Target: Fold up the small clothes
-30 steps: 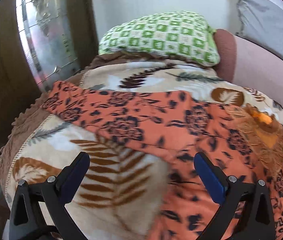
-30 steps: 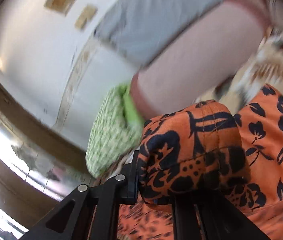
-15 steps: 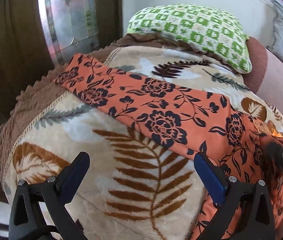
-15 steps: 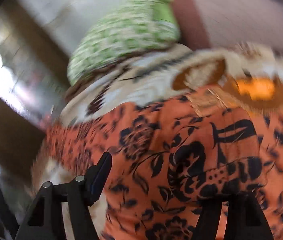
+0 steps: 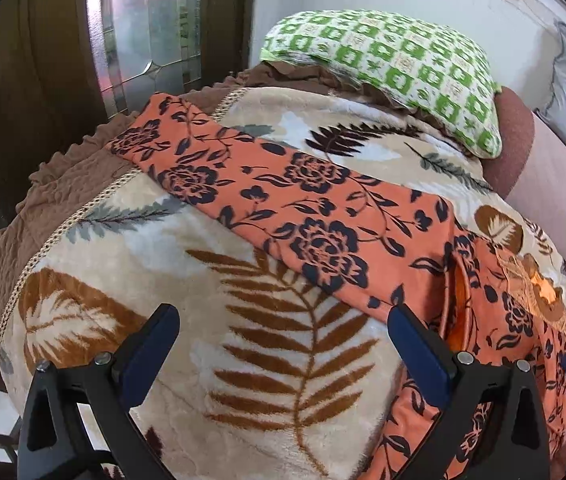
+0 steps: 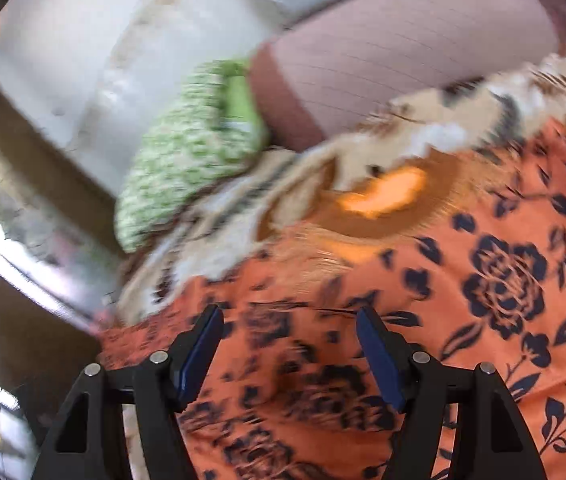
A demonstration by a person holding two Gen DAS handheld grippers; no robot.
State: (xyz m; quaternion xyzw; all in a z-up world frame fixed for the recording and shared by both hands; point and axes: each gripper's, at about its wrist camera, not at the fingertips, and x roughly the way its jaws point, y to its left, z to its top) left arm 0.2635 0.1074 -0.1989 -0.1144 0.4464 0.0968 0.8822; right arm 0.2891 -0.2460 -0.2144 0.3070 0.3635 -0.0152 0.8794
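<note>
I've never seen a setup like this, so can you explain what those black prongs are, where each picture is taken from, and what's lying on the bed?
The black prongs are two handheld claws, one in each of a person's hands, each carrying a wide-angle camera that looks out along its fingers. One picture comes from the left claw, the other, blurrier one from the right claw. Both claws are open and hold nothing. On the leaf-print blanket lies an orange floral garment, one long part stretched flat across the bed. A green checked pillow rests at the far end. The job is folding that garment.
</note>
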